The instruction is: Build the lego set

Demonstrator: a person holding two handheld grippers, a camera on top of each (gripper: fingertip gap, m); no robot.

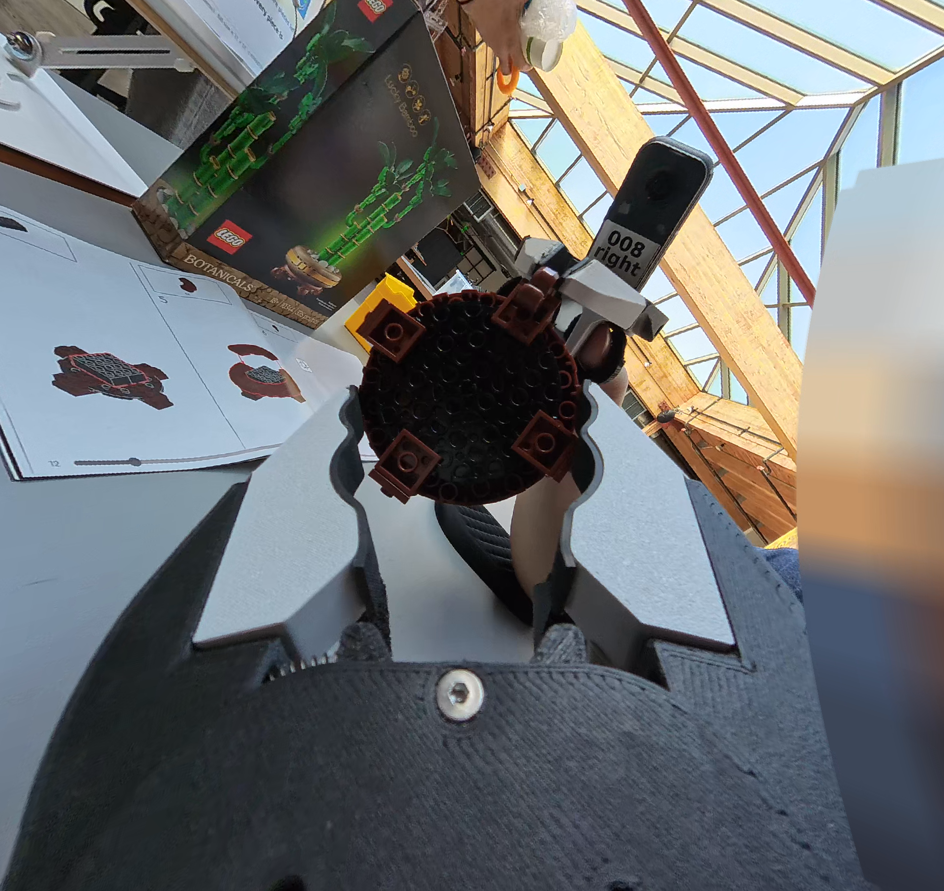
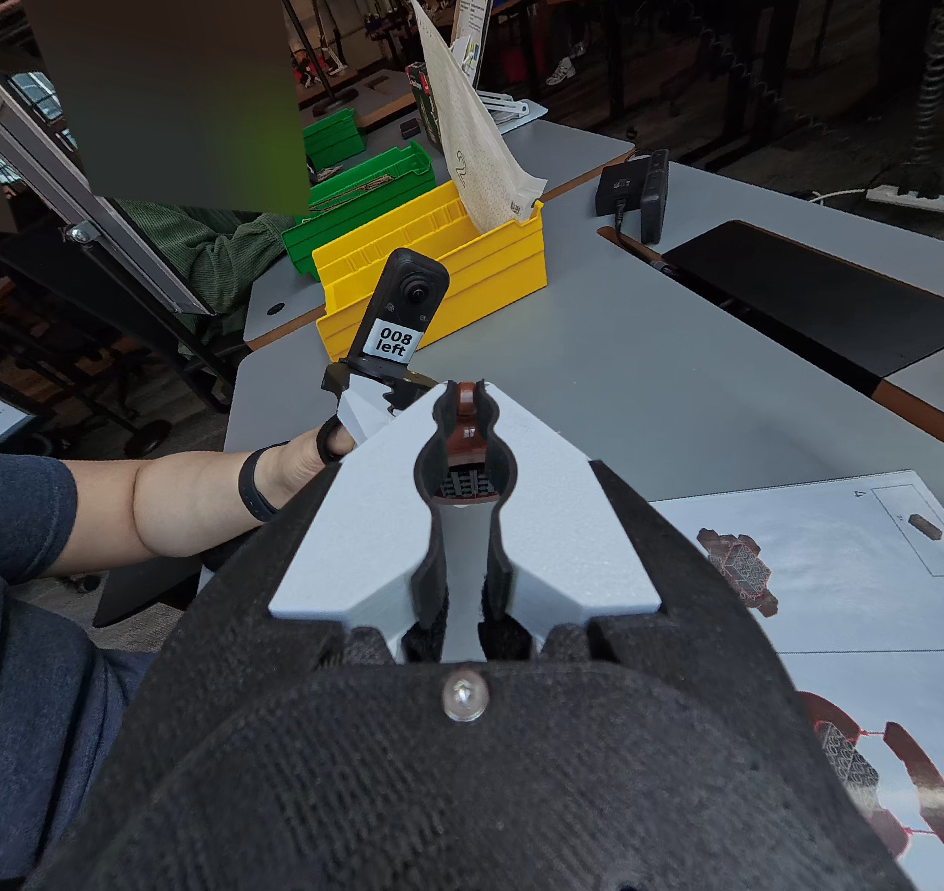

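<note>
1. Reddish-brown round lego base (image 1: 467,396), underside showing, sits mid-frame in the left wrist view, clamped at its edges by the left gripper (image 1: 467,407).
2. At its upper right rim the right gripper (image 2: 465,394) is closed on a small brown piece (image 2: 465,402).
3. Behind, upper left, lie the instruction booklet (image 1: 127,381) and set box (image 1: 306,177).

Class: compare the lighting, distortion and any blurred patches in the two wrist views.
Left wrist view: bright skylight backlights the round brown base, its underside dark; wide-angle bending; a mosaic patch at right. Right wrist view: dimmer, even indoor light, dark background; the yellow bin reads clearly; a mosaic patch upper left.
</note>
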